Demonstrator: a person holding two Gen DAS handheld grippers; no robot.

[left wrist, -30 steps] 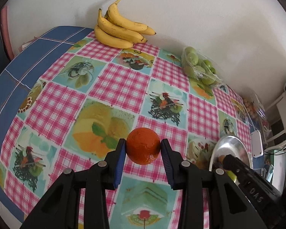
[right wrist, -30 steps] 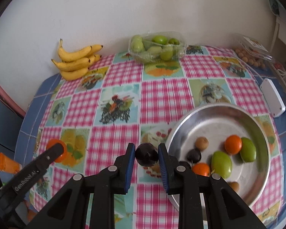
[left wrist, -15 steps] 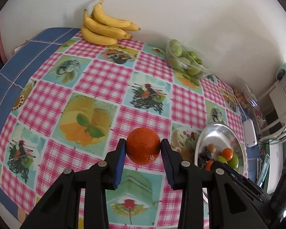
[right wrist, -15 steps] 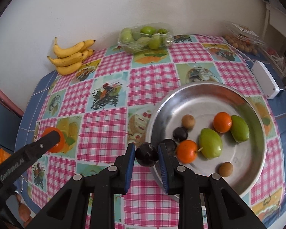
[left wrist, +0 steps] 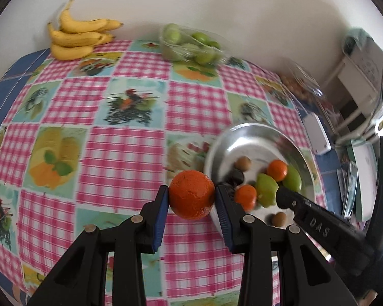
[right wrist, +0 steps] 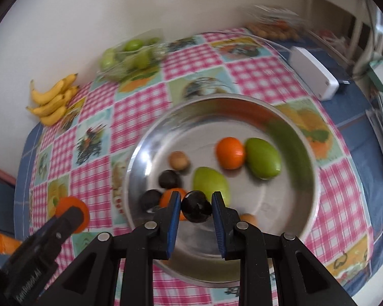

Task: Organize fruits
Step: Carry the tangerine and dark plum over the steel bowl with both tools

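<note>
Delivery step: left gripper (left wrist: 191,199) clamps an orange (left wrist: 192,194), right gripper (right wrist: 195,210) a plum (right wrist: 196,209); next, release both into the bowl (right wrist: 288,127), at the orange's 3 o'clock.

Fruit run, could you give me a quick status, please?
Left gripper shut on orange. Right gripper shut on dark fruit, over metal bowl. Nothing in the way.

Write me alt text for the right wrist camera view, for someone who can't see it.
The right hand-held gripper holds a small dark round fruit over a metal bowl containing oranges, green fruits, dark fruits and small brown ones. The bowl sits on a pink checked tablecloth, with bananas near the wall.
</note>
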